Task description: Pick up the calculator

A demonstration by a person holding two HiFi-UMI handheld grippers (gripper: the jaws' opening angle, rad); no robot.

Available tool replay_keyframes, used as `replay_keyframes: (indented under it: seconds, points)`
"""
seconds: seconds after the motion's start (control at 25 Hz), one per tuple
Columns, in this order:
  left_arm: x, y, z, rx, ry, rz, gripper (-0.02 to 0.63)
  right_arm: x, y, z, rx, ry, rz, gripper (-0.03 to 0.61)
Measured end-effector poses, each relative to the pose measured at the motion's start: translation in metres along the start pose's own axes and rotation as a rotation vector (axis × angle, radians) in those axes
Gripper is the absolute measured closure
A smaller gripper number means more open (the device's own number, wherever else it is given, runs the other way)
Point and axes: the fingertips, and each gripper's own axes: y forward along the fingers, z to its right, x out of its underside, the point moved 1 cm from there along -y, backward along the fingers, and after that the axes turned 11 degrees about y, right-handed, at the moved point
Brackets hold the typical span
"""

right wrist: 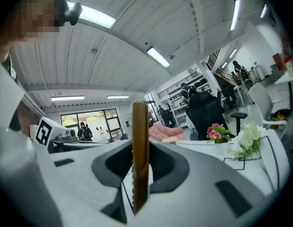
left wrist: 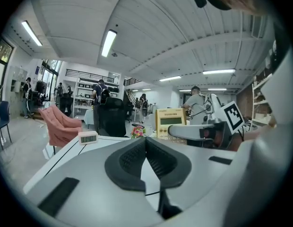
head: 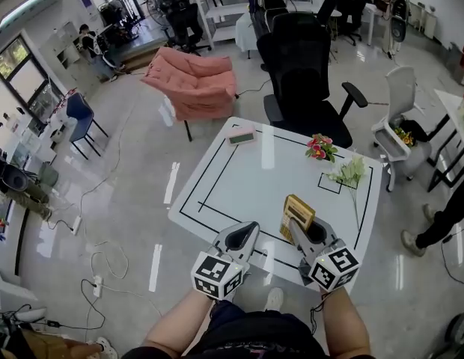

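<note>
white table [head: 243, 182] beneath the calculator [head: 297, 212], glossy floor [head: 135, 185].

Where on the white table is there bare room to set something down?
The broad middle and left of the table, between the small clock at the far edge and the left gripper, is bare. The right side is crowded: pink flowers, white flowers, and the calculator held in the right gripper.

Bright ceiling striplights [left wrist: 108, 42], glare on the floor [head: 127, 200], fisheye-warped edges.
</note>
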Motion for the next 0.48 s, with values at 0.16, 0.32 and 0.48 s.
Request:
replay_keyframes:
  seconds: [0.16, 0.32, 0.48]
  points:
    - [-0.012, -0.014, -0.003, -0.002, 0.029, 0.030, 0.612, -0.003, 0.002, -0.021, -0.004, -0.037, 0.014, 0.495]
    - [-0.009, -0.032, -0.013, 0.018, 0.015, 0.056, 0.612, 0.003, 0.009, -0.040, 0.009, -0.036, 0.028, 0.495]
    - [0.002, -0.054, -0.028, 0.053, 0.004, 0.066, 0.612, 0.018, 0.021, -0.062, 0.048, -0.024, 0.045, 0.495]
